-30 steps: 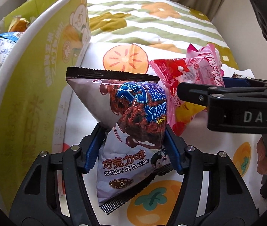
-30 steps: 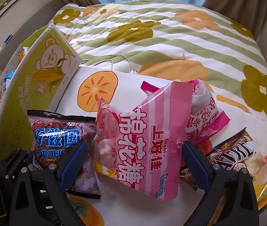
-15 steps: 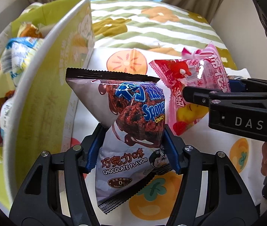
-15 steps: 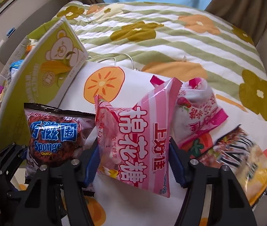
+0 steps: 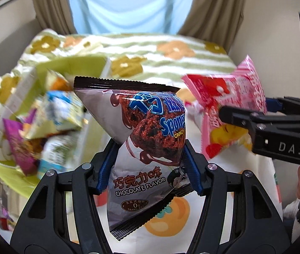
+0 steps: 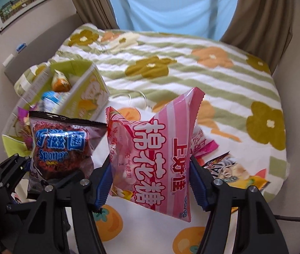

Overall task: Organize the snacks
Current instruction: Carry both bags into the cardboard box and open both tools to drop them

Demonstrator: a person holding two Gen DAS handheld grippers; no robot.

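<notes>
Both bags lifted clear since earlier. Left gripper (image 5: 149, 165) clamps choco bag (image 5: 147, 146) mid-body, right gripper (image 6: 150, 182) clamps pink bag (image 6: 156, 160). Light, puffy, slippery film; grip mid-body.

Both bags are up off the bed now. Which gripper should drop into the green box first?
Left, probably. The left gripper, shut on the chocolate sponge bag, is on the same side as the green box. The right gripper, holding the pink marshmallow bag, would have to cross over it.
</notes>
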